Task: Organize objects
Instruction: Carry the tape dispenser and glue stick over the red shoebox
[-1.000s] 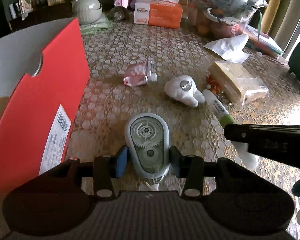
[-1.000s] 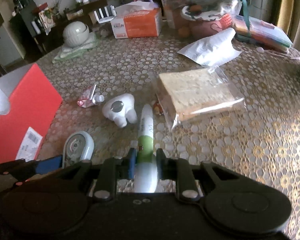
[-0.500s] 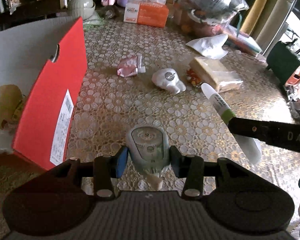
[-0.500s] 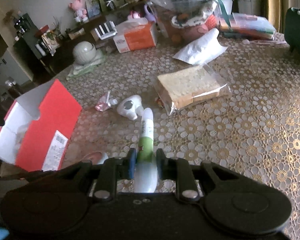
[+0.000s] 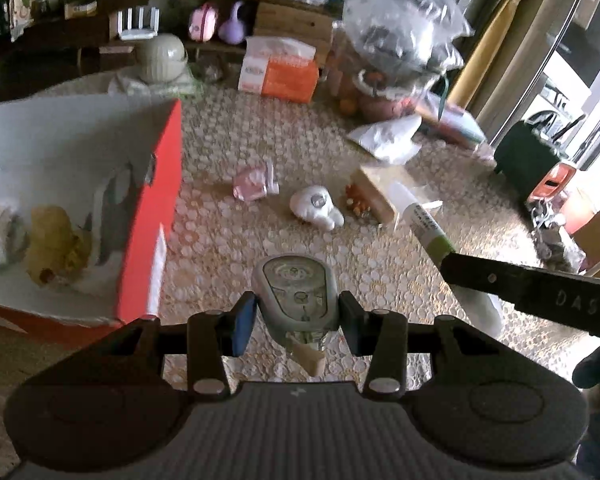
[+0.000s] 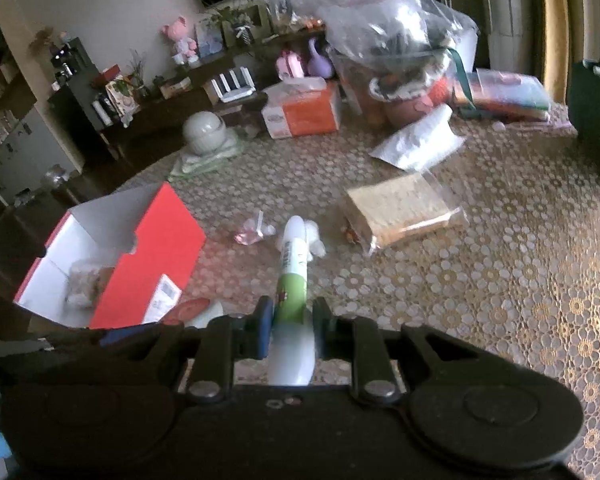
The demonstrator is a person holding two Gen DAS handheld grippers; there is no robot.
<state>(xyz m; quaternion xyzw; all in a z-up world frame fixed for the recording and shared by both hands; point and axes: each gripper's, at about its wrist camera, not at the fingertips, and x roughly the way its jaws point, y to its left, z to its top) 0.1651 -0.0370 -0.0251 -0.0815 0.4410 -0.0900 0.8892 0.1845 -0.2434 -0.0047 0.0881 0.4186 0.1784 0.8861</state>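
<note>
left tool (image 5: 296,320) is clenched on a grey tape dispenser (image 5: 296,292), pads on both its sides, held up off the table (image 5: 380,272) w/ its nose pointing back toward the cam. right tool (image 6: 290,322) is clamped on a white-green tube (image 6: 294,276), gripped near its fat end, tip pointing away; in left view the same tube (image 5: 428,224) sticks out of the right tool's black finger (image 5: 520,284) at the right edge, also clear of the table. red box (image 5: 156,216) sits open at left, white inside, w/ a yellowish lump (image 5: 56,240) and sth pale in it; right view shows the box (image 6: 152,256) lower left w/ a label on its near side. still on the table, mid: a pink packet (image 5: 254,184), just right of it a white tooth-shaped thing (image 5: 316,206), then small orange bits (image 5: 358,200) touching a bagged slab (image 6: 400,208) of bread-like stuff. farther back: a white pouch (image 6: 418,144), an orange-white tissue box (image 6: 300,114), a round pale jar (image 6: 202,132) on a green cloth, and a big clear plastic bag (image 6: 396,36) over a pot. table wears a lace-pattern cloth. both views are a bit motion-blurred, so small print on the tube can't be read.
</note>
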